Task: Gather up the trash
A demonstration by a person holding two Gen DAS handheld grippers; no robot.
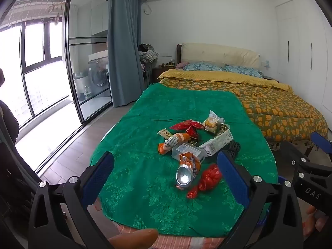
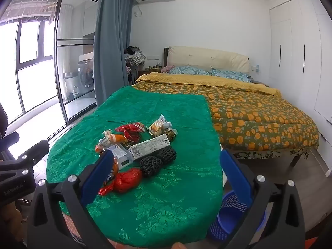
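Green-clothed counter beside the bed carries the trash pile; nothing is collected yet. Left claw and right claw gape empty. Next: grab the near can, drop in the blue basket.

Black claws, blue pads

Trash pile on green tablecloth; blue basket beside table.
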